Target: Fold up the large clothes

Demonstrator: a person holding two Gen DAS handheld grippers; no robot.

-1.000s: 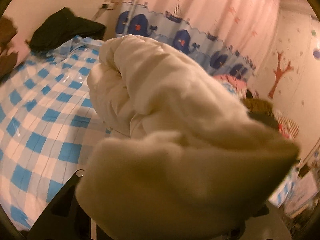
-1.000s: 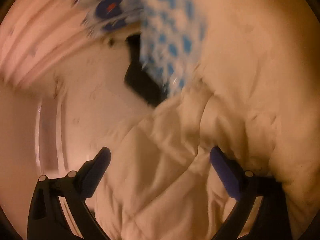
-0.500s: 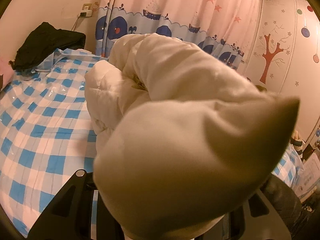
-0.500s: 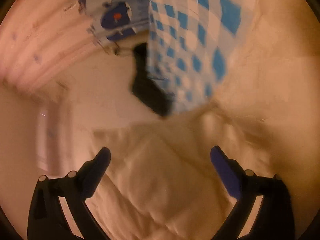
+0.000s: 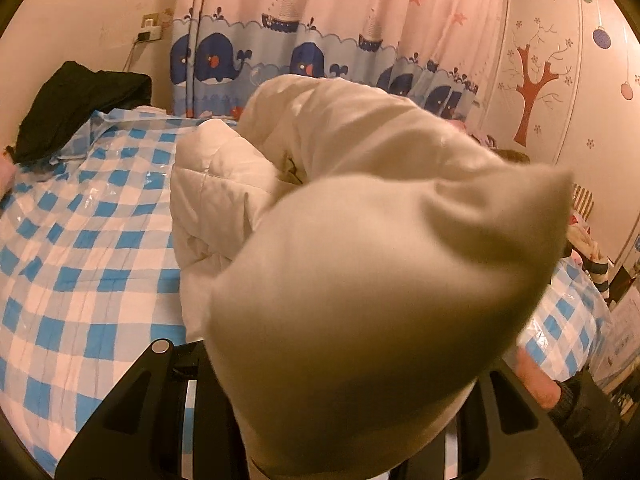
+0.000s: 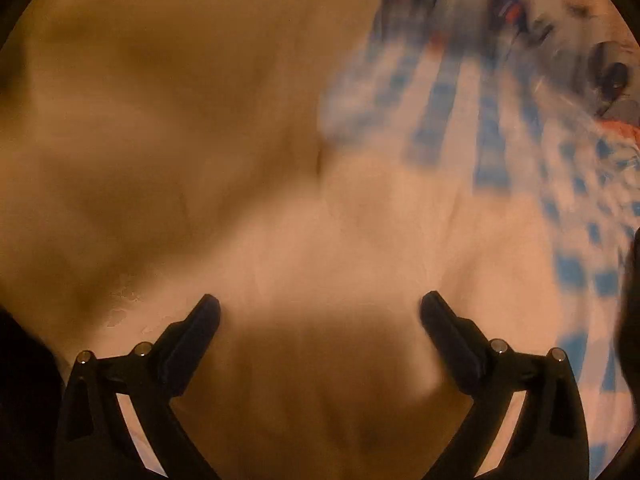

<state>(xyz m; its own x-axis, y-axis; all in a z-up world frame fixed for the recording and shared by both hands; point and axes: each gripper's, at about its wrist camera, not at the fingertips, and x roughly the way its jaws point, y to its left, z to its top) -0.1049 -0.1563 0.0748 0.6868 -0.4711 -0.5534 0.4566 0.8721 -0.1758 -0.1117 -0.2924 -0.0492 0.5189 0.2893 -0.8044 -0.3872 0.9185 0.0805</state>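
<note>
A bulky cream padded coat (image 5: 380, 260) fills the left wrist view. One puffy end bulges straight out of my left gripper (image 5: 340, 420), whose fingertips are buried in the cloth, so it is shut on the coat. The rest of the coat lies bunched on the blue-and-white checked bed cover (image 5: 80, 260). In the right wrist view, which is motion-blurred, my right gripper (image 6: 320, 312) is open, its dark fingers (image 6: 200, 320) wide apart over the cream coat (image 6: 200, 140) with nothing pinched. The checked cover (image 6: 492, 128) shows at upper right.
A black garment (image 5: 84, 100) lies at the bed's far left corner by the wall. A whale-print curtain (image 5: 320, 40) hangs behind the bed. A wall with a tree decal (image 5: 532, 92) and clutter (image 5: 592, 256) stand to the right. A person's hand (image 5: 536, 384) is at lower right.
The left gripper has carried the coat end along the bed, bringing more curtain and right wall into view. The right view has swung from wall to coat and cover; its jaws stayed open.
</note>
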